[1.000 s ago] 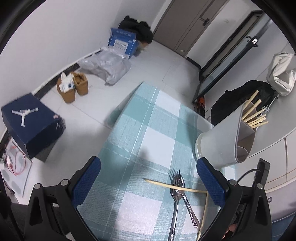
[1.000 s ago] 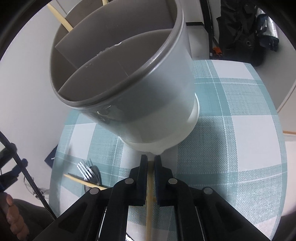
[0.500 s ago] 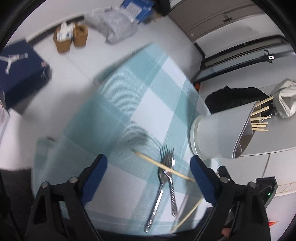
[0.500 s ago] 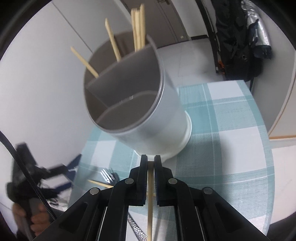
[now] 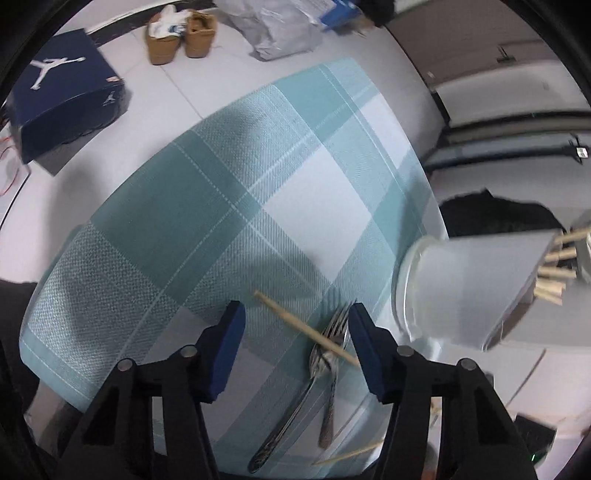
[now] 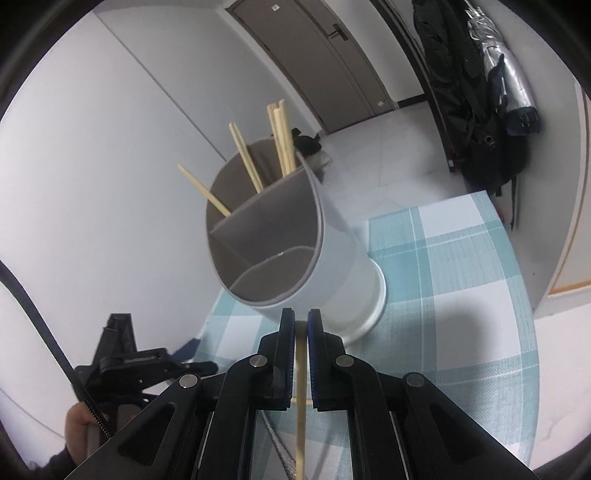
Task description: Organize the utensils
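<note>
While the right hand-held gripper [image 6: 301, 325] pinches a thin wooden chopstick [image 6: 300, 406] before the grey divided utensil holder [image 6: 295, 258], the left hand-held gripper [image 5: 295, 321] gapes empty. Two silver forks [image 5: 325, 354] lie on the desk [image 5: 258, 184] between its fingers.

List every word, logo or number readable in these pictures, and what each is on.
No words or numbers can be read.
Navy box: white jumping-figure logo, no lettering.
Blue carton, at the top edge: white print, blurred.
Small tag on the dark frame: too small to read.
Right wrist view: no text.
</note>
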The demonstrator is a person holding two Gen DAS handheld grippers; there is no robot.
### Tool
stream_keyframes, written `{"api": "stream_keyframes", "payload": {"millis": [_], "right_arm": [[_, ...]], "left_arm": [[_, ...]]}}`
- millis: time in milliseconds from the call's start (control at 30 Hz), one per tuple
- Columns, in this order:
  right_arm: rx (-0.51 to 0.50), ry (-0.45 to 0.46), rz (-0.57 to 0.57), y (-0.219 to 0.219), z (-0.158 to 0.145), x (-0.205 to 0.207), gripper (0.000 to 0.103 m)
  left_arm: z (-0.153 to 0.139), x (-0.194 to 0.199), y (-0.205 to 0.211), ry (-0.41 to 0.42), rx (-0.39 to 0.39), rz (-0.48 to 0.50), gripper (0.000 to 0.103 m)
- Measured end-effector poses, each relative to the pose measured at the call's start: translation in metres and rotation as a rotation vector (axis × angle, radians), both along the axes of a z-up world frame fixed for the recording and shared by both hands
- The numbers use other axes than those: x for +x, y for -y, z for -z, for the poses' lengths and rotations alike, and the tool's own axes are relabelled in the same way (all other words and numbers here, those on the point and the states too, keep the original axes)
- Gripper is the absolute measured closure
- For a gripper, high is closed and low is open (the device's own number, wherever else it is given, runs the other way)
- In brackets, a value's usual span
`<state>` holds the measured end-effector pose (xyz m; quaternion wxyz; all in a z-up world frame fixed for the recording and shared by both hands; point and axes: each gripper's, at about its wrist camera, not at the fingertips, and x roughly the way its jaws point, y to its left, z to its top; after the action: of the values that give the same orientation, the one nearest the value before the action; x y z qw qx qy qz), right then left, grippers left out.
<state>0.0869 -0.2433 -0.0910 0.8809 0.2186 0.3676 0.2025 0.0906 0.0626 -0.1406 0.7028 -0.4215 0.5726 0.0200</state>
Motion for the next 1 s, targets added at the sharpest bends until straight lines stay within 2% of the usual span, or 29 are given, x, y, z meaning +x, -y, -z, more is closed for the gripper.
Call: {"api": "stream_keyframes", "payload": {"millis": [133, 267, 400, 533, 767, 1000], "right_arm": [[0.032, 0.009, 0.007, 0.005, -0.005, -0.001, 0.097], [0.065, 0.008, 0.002, 0.012, -0.007, -0.003, 0.097], [0.075, 0.014, -0.008, 0.014, -0.009, -0.006, 0.097], [0.076, 0.032, -0.017, 0.016, -0.012, -0.008, 0.097], [0.074, 0.050, -0.021, 0.018, -0.015, -0.010, 0.097], [0.081, 0.052, -0.006, 0.023, -0.015, -0.010, 0.097]], "left_arm": [[-0.003, 0.004, 0.001, -0.026, 0.035, -0.055, 0.052], [-0.003, 0.007, 0.005, -0.063, 0.084, -0.076, 0.068], [-0.003, 0.012, 0.012, -0.096, 0.142, -0.093, 0.073], [-0.004, 0.015, 0.017, -0.125, 0.217, -0.104, 0.086], [-0.002, 0.022, 0.023, -0.145, 0.312, -0.111, 0.099], [-0.002, 0.029, 0.024, -0.123, 0.341, -0.112, 0.102]]}}
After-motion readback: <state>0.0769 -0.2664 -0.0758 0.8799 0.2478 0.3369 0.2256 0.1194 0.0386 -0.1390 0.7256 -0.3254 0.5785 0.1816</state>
